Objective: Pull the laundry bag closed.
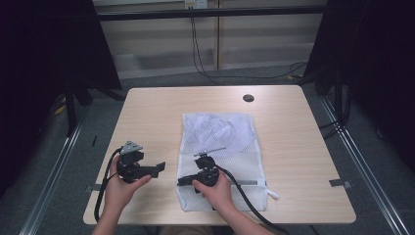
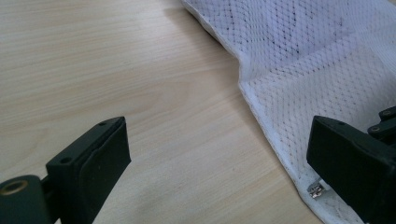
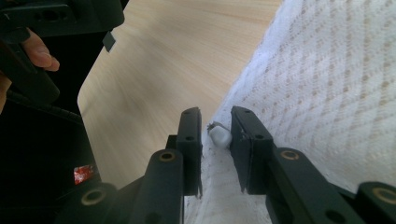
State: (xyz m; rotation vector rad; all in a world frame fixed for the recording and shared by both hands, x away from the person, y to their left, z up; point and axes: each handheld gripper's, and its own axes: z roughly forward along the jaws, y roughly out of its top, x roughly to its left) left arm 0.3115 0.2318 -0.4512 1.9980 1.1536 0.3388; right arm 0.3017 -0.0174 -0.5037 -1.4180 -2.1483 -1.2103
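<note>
We see a white mesh bag [image 1: 222, 147] with a fine diamond net pattern, its zipper pull [image 3: 219, 135] white too, on a pale wood-grain table [image 1: 293, 127]. Both grippers — left gripper [image 1: 157, 169] and right gripper [image 3: 215, 140] — are black, with black cables.

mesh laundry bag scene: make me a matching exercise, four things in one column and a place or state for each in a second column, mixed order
Things:
1. mesh laundry bag
2. left hand-held gripper
3. right hand-held gripper
4. zipper pull

Places or states:
A. jaws wide apart over bare wood
B. small white piece between two black jaws
C. lies flat mid-table
D. jaws narrowed at the bag's edge

Pairs: 1-C, 2-A, 3-D, 4-B
</note>
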